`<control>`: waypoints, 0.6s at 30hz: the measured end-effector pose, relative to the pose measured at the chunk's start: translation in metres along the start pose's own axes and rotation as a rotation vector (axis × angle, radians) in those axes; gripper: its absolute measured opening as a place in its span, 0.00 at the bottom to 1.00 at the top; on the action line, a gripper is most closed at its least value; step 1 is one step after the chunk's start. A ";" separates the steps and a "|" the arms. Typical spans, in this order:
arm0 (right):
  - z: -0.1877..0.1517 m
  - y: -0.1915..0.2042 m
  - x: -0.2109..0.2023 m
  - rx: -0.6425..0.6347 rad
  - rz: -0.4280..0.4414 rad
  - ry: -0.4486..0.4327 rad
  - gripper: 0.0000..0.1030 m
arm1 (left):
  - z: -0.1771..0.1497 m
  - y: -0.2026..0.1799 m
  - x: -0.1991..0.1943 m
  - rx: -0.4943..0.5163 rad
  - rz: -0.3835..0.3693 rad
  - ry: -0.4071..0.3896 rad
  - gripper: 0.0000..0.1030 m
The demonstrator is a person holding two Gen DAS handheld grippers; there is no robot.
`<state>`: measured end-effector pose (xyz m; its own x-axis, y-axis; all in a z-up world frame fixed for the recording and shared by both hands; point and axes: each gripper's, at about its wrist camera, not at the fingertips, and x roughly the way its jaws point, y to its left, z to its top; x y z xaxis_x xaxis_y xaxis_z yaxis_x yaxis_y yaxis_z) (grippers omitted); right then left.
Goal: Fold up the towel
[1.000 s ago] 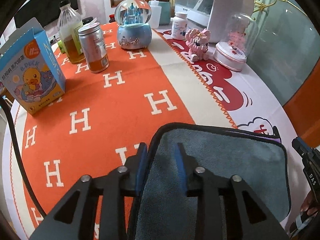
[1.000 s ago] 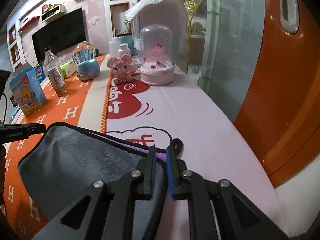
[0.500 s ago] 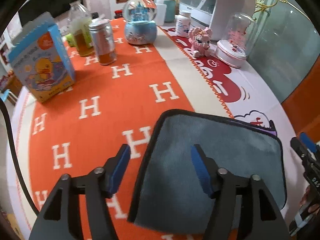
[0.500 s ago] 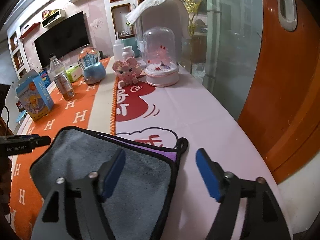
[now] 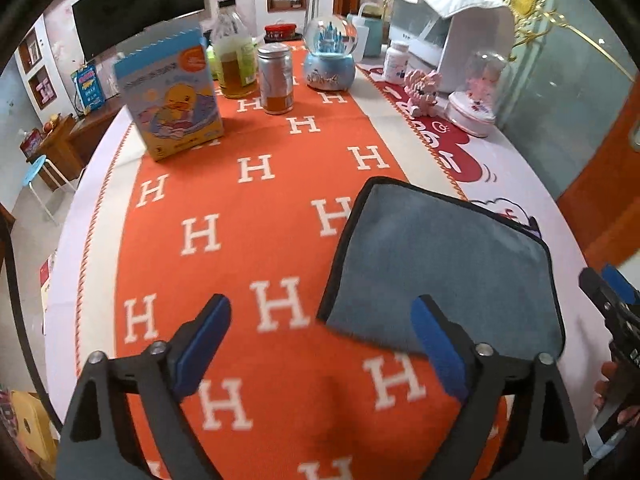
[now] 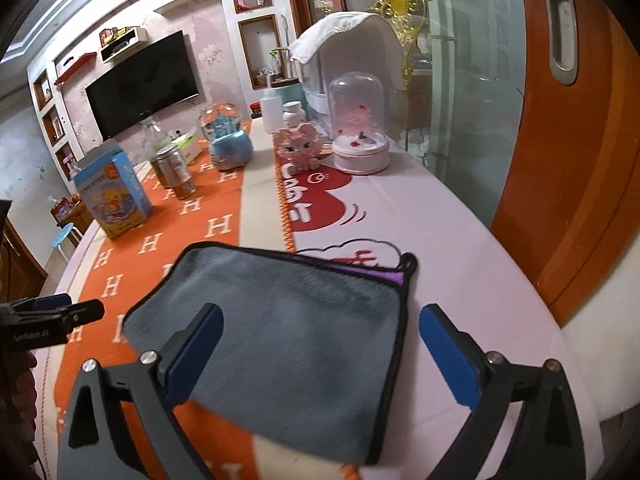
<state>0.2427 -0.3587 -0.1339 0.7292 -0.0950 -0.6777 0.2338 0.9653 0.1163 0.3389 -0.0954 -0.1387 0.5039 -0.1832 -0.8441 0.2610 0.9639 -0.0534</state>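
Note:
A grey towel (image 5: 444,264) with black trim lies folded flat on the table, half on the orange H-pattern cloth (image 5: 256,208). It also shows in the right wrist view (image 6: 288,320), with a purple layer peeking out at its far right corner. My left gripper (image 5: 320,340) is open and empty, raised above the cloth near the towel's near left corner. My right gripper (image 6: 320,344) is open and empty, above the towel's near right part. The right gripper's tip shows at the left view's right edge (image 5: 612,296).
A duck-print box (image 5: 172,96), a bottle (image 5: 234,60), a metal can (image 5: 276,78), a snow globe (image 5: 330,58), a pill jar (image 5: 396,62), a pink block figure (image 5: 424,90) and a glass dome (image 5: 478,96) stand at the far side. A glass door lies right.
Both grippers were shut on the towel's corners one second ago; they opened, let go and pulled back and up. The towel now lies flat.

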 end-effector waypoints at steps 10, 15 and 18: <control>-0.043 0.050 -0.054 -0.013 0.027 -0.013 1.00 | -0.070 0.044 -0.072 -0.040 -0.049 -0.012 0.99; -0.068 0.075 -0.082 -0.019 0.049 -0.004 1.00 | -0.110 0.068 -0.110 -0.060 -0.031 -0.018 0.99; -0.083 0.089 -0.097 -0.024 0.061 0.010 1.00 | -0.131 0.079 -0.129 -0.074 -0.021 -0.021 0.99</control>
<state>0.1396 -0.2436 -0.1179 0.7349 -0.0333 -0.6774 0.1738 0.9747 0.1406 0.1864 0.0301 -0.1040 0.5159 -0.2068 -0.8313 0.2104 0.9713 -0.1110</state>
